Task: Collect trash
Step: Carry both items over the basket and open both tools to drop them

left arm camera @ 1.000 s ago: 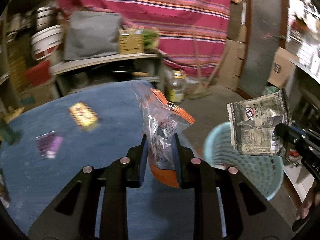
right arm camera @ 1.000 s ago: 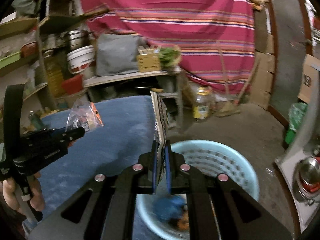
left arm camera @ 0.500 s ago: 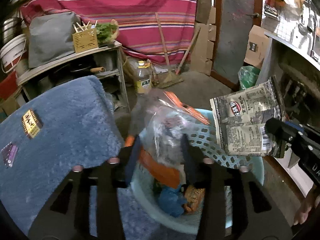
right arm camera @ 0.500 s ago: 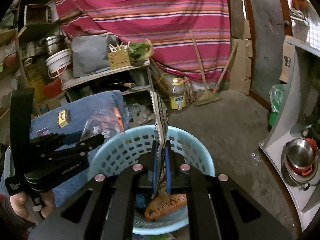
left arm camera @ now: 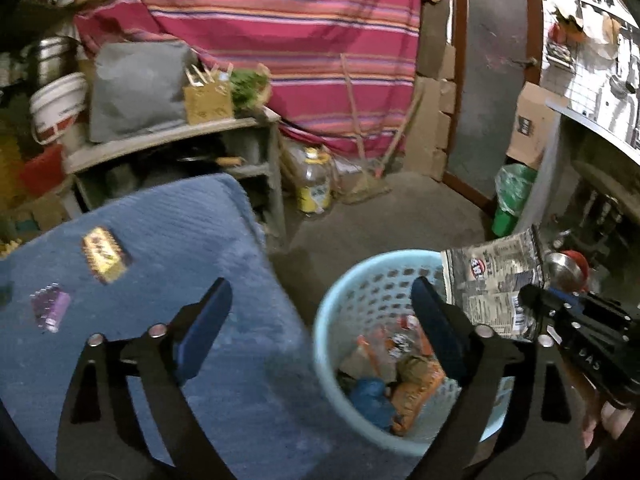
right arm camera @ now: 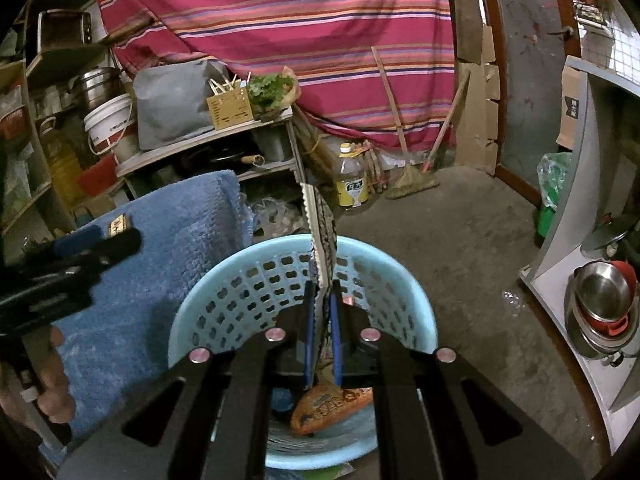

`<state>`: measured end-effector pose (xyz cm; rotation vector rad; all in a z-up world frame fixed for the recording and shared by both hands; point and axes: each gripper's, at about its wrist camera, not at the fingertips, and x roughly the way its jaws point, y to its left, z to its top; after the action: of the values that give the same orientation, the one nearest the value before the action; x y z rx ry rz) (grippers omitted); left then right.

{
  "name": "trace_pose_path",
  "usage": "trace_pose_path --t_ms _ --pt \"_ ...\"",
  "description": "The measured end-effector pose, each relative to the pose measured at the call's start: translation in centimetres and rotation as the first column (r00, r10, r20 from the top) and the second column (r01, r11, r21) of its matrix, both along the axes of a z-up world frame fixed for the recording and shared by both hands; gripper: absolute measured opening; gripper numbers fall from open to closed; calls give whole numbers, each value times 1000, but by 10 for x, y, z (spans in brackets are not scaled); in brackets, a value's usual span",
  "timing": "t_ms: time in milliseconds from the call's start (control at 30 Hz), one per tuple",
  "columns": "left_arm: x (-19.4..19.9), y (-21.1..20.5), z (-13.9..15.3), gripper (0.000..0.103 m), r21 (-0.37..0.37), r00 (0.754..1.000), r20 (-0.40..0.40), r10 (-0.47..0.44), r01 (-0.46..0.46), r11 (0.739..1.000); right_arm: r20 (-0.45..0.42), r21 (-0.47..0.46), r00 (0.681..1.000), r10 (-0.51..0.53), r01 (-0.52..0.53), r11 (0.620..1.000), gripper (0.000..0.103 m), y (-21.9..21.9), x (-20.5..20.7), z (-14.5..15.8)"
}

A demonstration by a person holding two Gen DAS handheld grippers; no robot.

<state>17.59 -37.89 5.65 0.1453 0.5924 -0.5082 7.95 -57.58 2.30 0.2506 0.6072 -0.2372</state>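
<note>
Basket (left arm camera: 348,292) holds wrappers (left arm camera: 400,376); right claw (right arm camera: 321,300) grips packet (right arm camera: 322,236).

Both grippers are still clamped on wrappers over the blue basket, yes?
Not both. The left wrist view shows the left gripper open and empty over the blue basket. Only the right gripper is clamped, on the grey printed wrapper.
</note>
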Motion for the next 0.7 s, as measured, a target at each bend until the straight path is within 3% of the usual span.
trace_pose_path --t_ms 67,333,367,433,600,700 --pt "-6 12 7 97 -1 999 38 21 -21 1000 -8 0 1000 1 -1 1000 7 6 6 -2" --pt "-20 51 22 98 14 991 115 74 -76 997 -59 4 998 -22 22 1000 13 15 29 -13" --pt "-21 55 24 98 12 989 121 85 -87 996 -67 -8 997 -30 30 1000 20 17 32 -14" --pt "-24 66 26 98 7 986 129 109 -111 994 -78 -30 996 -52 50 998 72 19 34 -15" --pt "-28 96 32 98 -12 986 99 131 -130 991 -75 -83 992 -100 94 992 74 28 25 -6" --pt "-34 115 34 98 -17 979 120 163 -163 987 -55 -112 993 -104 97 989 89 46 12 10"
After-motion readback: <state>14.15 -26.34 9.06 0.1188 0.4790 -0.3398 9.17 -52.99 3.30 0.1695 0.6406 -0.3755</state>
